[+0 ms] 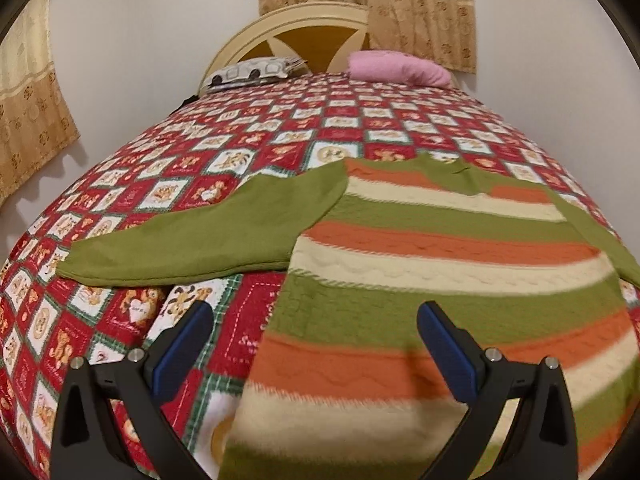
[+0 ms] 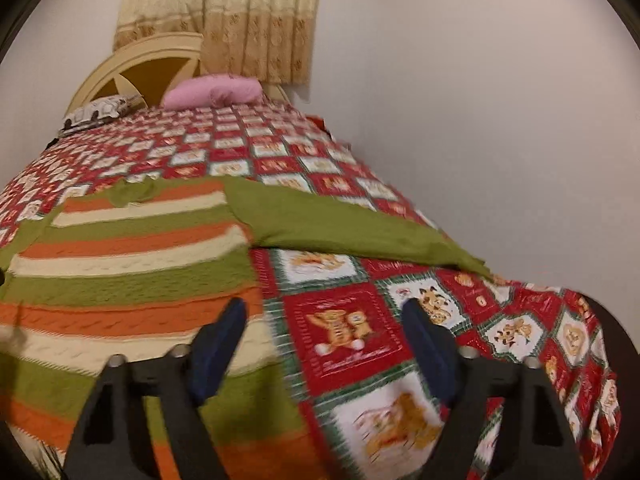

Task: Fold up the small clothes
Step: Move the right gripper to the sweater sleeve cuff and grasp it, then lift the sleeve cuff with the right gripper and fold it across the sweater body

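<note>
A small knitted sweater [image 1: 420, 248] with green, orange and cream stripes lies flat on the bed, neck toward the headboard. Its plain green left sleeve [image 1: 200, 236] spreads out to the left. In the right wrist view the sweater body [image 2: 128, 264] is on the left and the green right sleeve [image 2: 344, 228] spreads to the right. My left gripper [image 1: 314, 316] is open and empty above the sweater's lower left edge. My right gripper [image 2: 324, 312] is open and empty above the sweater's lower right edge and the quilt.
The bed carries a red and white patchwork quilt [image 1: 256, 136] with bear pictures. A grey patterned pillow [image 1: 252, 72] and a pink pillow [image 1: 400, 66] lie by the cream headboard [image 1: 296, 28]. A white wall [image 2: 480, 120] runs close along the bed's right side. Beige curtains [image 1: 400, 4] hang behind.
</note>
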`<state>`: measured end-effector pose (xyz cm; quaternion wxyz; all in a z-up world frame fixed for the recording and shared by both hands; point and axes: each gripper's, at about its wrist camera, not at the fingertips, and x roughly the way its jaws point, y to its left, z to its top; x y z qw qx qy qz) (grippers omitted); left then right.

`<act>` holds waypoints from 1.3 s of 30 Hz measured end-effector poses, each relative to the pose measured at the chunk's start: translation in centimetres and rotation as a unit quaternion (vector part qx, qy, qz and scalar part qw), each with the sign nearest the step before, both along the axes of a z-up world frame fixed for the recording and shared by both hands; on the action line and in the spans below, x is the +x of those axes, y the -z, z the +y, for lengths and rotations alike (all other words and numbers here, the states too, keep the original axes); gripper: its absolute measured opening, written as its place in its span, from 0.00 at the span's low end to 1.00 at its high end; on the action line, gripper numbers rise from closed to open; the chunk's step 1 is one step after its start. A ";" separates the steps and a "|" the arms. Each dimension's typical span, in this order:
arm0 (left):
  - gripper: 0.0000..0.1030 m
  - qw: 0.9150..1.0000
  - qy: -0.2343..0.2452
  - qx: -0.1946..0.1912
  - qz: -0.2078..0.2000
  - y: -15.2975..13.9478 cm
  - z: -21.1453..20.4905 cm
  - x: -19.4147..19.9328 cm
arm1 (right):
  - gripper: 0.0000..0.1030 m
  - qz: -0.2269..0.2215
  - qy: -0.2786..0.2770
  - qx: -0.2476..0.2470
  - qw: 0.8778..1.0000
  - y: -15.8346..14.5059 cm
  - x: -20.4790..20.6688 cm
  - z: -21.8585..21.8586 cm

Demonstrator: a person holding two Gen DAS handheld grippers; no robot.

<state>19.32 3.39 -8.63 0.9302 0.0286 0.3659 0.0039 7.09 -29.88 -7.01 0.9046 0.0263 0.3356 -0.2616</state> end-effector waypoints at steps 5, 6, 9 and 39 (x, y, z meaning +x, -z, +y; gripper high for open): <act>1.00 0.999 -0.009 -0.004 0.046 2.7 0.3 1.1 | 0.63 -0.007 0.083 0.127 0.988 1.2 -0.3 -10.1; 1.00 0.999 -0.008 -0.010 0.047 2.6 0.3 1.1 | 0.57 -0.017 0.107 0.146 0.983 1.3 -0.6 -12.3; 1.00 0.999 -0.014 -0.021 0.045 2.5 0.5 1.0 | 0.48 -0.049 0.173 0.247 0.952 2.1 -1.8 -20.9; 1.00 0.994 -0.037 -0.071 0.079 3.8 1.9 2.7 | 0.10 -0.099 0.226 0.322 0.914 3.1 0.5 -31.3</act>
